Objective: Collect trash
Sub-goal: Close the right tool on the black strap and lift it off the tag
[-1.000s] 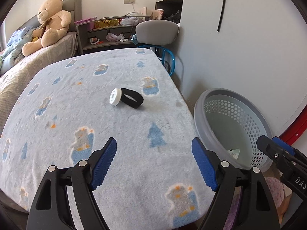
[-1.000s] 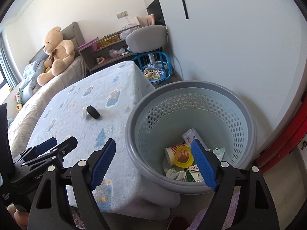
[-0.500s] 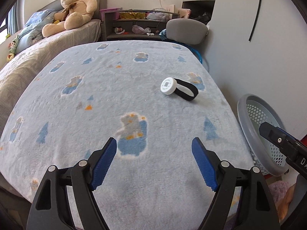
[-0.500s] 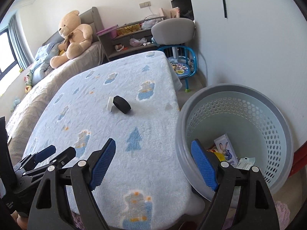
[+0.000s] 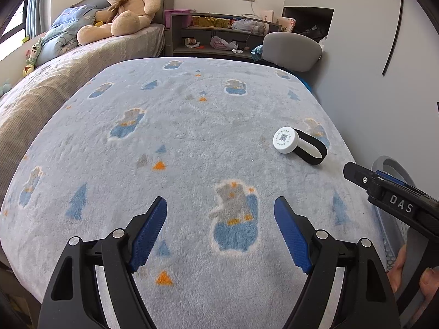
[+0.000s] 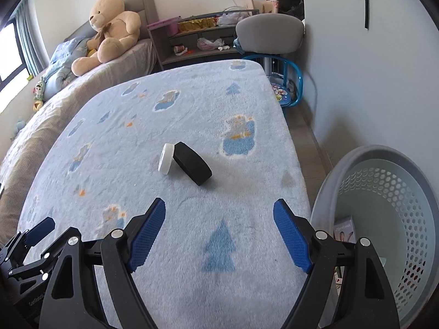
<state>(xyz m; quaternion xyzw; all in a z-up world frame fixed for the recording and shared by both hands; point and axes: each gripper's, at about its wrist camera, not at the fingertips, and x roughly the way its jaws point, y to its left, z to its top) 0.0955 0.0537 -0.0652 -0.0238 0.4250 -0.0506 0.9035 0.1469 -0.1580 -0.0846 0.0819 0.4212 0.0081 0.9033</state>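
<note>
Blue ribbed pads are fitted to both grippers, and both sets of jaws are spread wide with nothing held between them. The left gripper [image 5: 221,235] is positioned low over a fleece blanket [image 5: 192,142] printed with bears and trees, which covers the table. The right gripper [image 6: 219,237] is positioned over the near right part of the same blanket, close to its edge.

A white round cap [image 5: 285,139] with a printed code on its face is seen lying on the blanket, touching a black band [image 5: 312,150] that loops out behind it. In the right wrist view the cap [image 6: 166,159] is tilted on edge against the black band [image 6: 193,163]. Both items are located ahead of the right gripper, apart from its pads.

A grey perforated basket [image 6: 389,219] is placed on the floor just beside the right edge of the table. A printed carton [image 6: 344,231] is visible at its bottom; other contents are hidden by the gripper.

A teddy bear [image 6: 109,24] is seated on the bed behind the table, and a grey chair [image 6: 270,34] is placed at the far end.
</note>
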